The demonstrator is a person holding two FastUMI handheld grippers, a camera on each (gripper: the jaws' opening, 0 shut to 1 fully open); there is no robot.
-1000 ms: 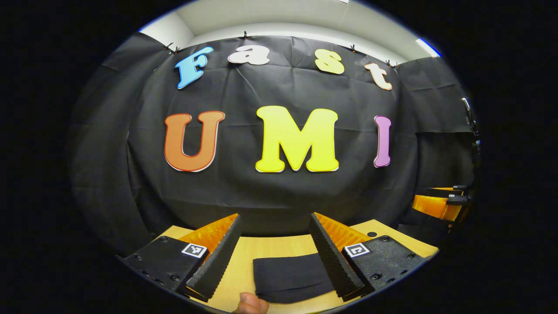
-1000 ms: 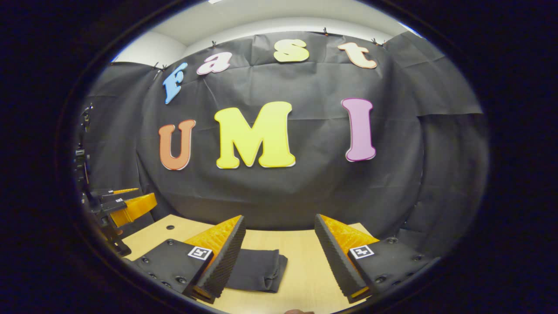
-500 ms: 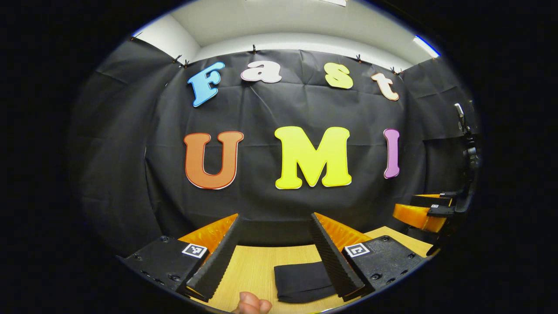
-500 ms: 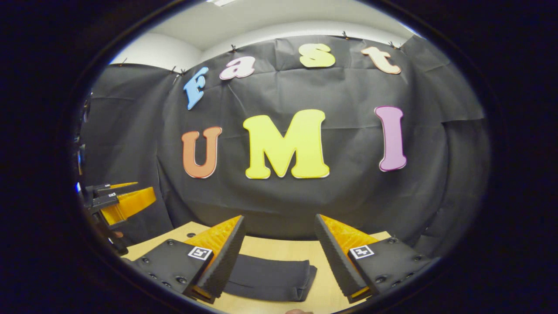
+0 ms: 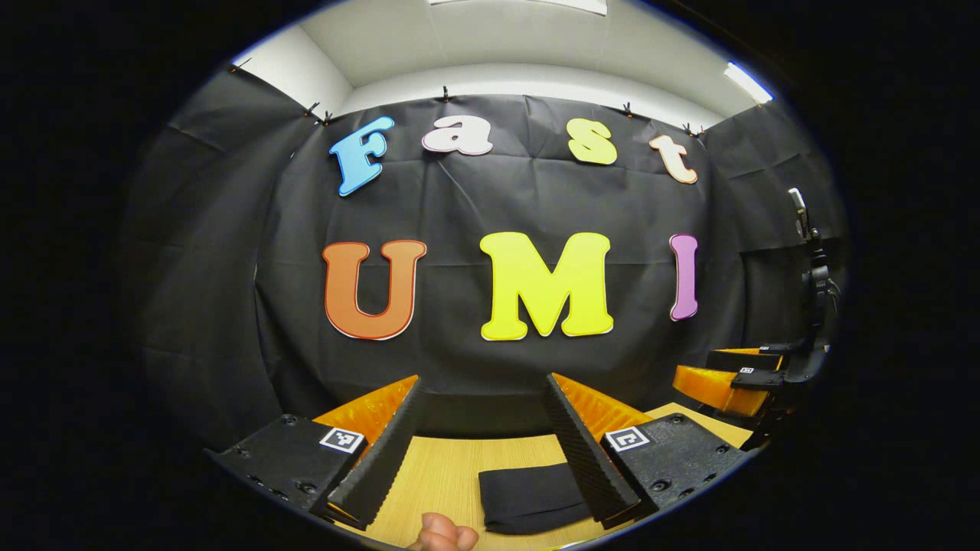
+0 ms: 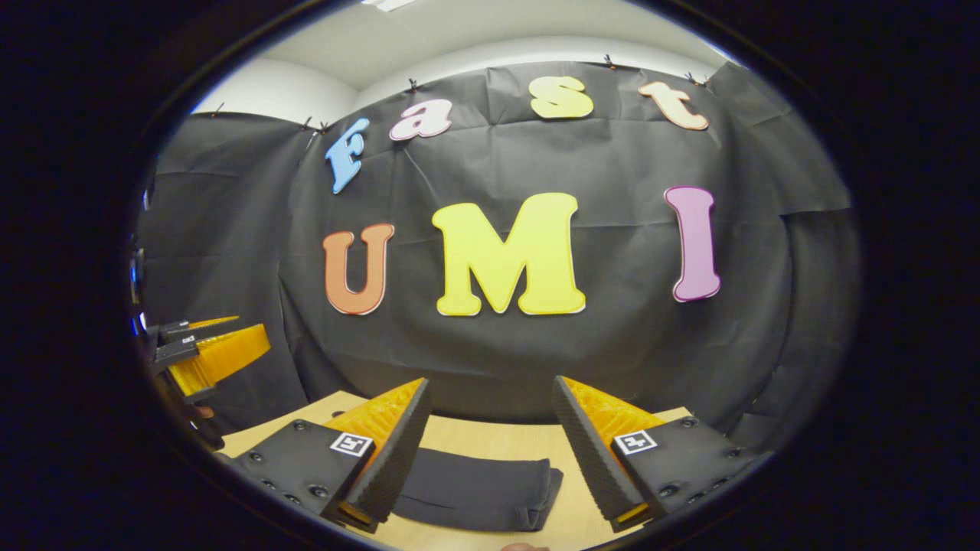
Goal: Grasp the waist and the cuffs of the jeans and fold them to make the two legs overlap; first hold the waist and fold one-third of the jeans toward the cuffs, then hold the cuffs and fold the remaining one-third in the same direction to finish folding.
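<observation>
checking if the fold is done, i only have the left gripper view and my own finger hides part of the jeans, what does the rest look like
observer: In the right gripper view the jeans lie as one flat folded bundle on the table, with stacked layers showing at one end.
operator: is the right gripper holding any of it
observer: No. The right gripper is open, fingers wide apart with nothing between them.
operator: and mine seen from over there
observer: The left gripper is off to the side, raised above the tabletop and clear of the jeans.
</observation>
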